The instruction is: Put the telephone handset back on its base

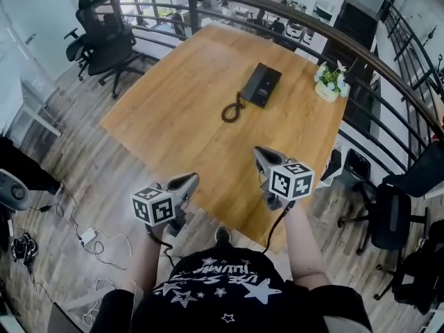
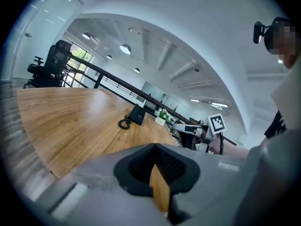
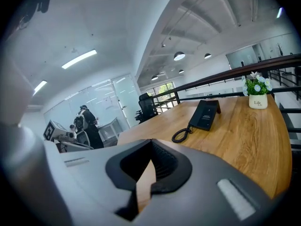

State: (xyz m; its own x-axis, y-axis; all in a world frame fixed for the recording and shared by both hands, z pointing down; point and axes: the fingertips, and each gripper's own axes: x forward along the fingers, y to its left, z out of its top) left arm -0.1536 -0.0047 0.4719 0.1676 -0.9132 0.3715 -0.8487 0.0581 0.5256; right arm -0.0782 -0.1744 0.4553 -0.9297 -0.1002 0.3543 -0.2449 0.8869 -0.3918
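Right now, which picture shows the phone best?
The head view: the phone is seen whole from above, with its curly cord. The right gripper view shows it slanted from the side; the left gripper view shows it tiny and far off.

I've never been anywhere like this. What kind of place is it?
Most likely an office, up on a raised floor. A desk telephone sits on a big wooden table, black swivel chairs stand nearby, and a railing curves round the edge.
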